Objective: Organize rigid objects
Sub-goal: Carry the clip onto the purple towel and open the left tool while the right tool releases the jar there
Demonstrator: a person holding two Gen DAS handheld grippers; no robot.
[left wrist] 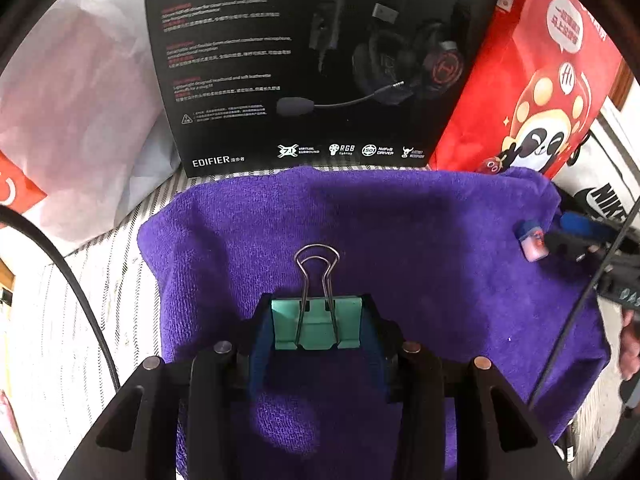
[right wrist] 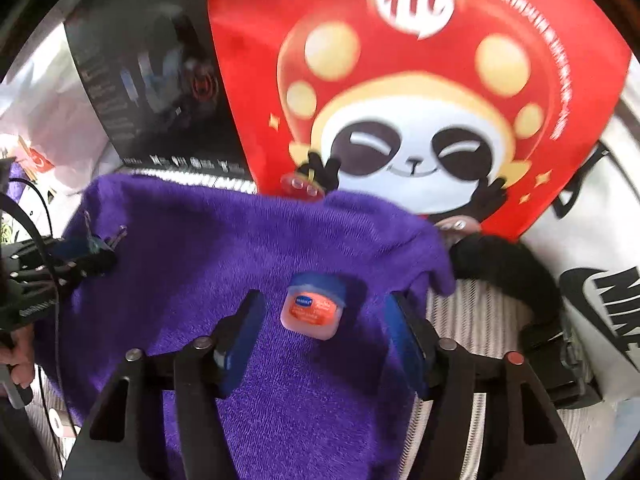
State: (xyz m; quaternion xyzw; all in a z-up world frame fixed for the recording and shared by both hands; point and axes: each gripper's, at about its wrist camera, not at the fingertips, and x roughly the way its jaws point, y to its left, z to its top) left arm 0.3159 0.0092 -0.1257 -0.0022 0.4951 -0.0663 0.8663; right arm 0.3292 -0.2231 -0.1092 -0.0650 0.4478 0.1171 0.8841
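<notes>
Fingers of the left gripper (left wrist: pixel 316 326) are clamped on a teal binder clip (left wrist: pixel 316 326), its blue pads pressing both sides of the clip's body while the wire handles stick forward over the purple towel (left wrist: pixel 420 220). Behind the towel stand a black headset box (left wrist: pixel 280 60) and a red panda bag (left wrist: pixel 540 80). At the right edge of this view lies a small balm jar (left wrist: pixel 530 242), just by the other gripper's tips.

From the right wrist, the right gripper (right wrist: pixel 324 320) stands with its fingers spread, apart from the jar (right wrist: pixel 314 306), which rests on the towel (right wrist: pixel 240 232) between them. The left gripper (right wrist: pixel 94 246) with its clip shows at the left.
</notes>
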